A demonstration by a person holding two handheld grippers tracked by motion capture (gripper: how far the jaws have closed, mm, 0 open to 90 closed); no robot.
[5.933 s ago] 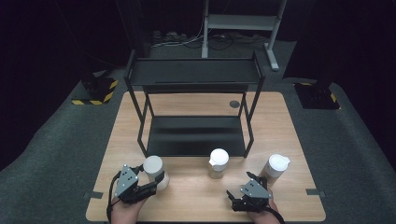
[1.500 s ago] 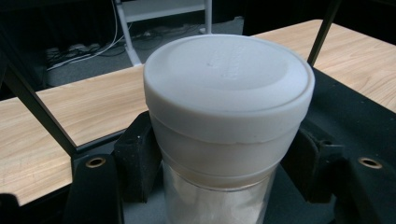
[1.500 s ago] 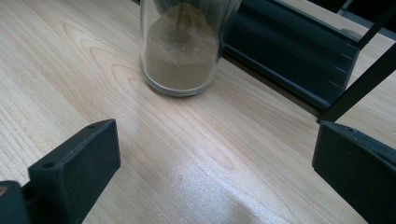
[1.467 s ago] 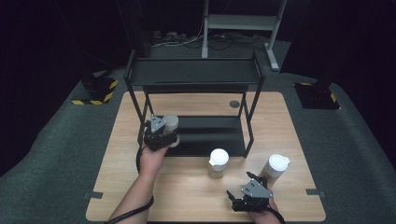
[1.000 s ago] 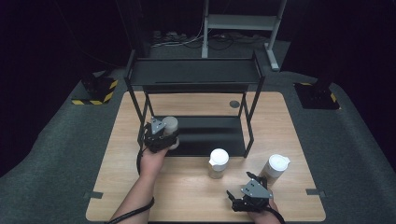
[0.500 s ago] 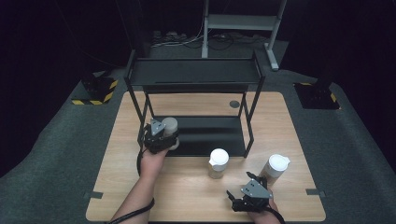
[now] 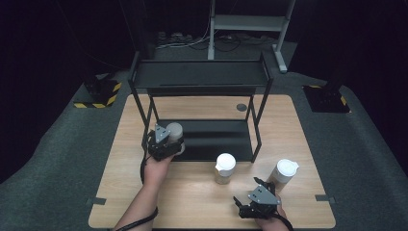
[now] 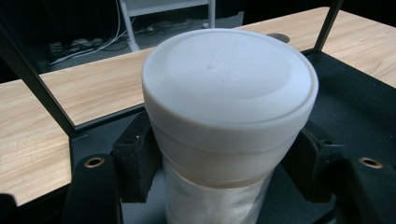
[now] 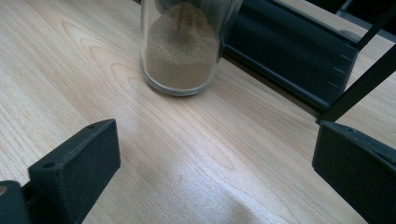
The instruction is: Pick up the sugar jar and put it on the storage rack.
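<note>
While my left gripper [image 7: 169, 142] clamps an upright white-lidded jar [image 8: 229, 121] at the black rack's lower shelf [image 7: 211, 139], my wide-open right gripper [image 7: 257, 202] faces a sand-filled jar [image 9: 182, 44] at eleven o'clock.

Your wooden desk [image 7: 298, 125] sits on grey carpet [image 7: 57, 168], with a round grommet hole [image 7: 241, 107] near its far edge. A black metal two-tier rack [image 7: 199, 77] stands on the desk, its lower shelf [image 7: 211, 139] lying low over the wood. Beyond the desk you have a grey metal stand [image 7: 245, 21] and a tangle of cables [image 7: 178, 41] on the floor. Yellow-and-black hazard-striped bases [image 7: 98, 94] sit at the far left, and another dark base [image 7: 327, 98] at the right.
</note>
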